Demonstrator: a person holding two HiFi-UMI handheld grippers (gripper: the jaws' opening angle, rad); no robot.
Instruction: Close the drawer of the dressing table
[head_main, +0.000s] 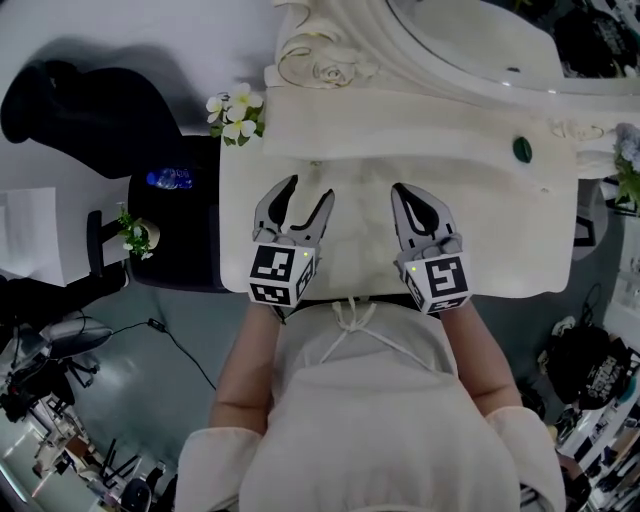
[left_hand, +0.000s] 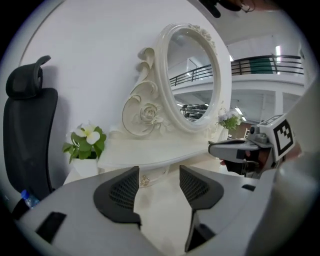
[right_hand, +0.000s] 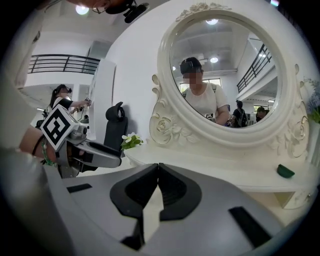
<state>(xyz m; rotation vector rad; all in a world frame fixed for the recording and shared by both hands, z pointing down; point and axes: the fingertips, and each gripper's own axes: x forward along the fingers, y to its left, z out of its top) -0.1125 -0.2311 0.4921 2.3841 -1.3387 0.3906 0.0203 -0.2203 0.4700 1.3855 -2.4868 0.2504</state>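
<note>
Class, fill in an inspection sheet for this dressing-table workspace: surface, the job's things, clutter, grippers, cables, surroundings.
Surface: cream dressing table top, bare in front of both grippers.
Job's things: drawer, not visible in any view; cannot tell whether it is open or closed.
Clutter: small green object on the raised shelf; white flowers at the table's left corner.
Grippers: left gripper, jaws apart, nothing between them; right gripper, jaws together, empty; both above the top.
Cables: black cable on the floor, left of the person.
Surroundings: oval mirror behind the shelf; black chair at left.
</note>
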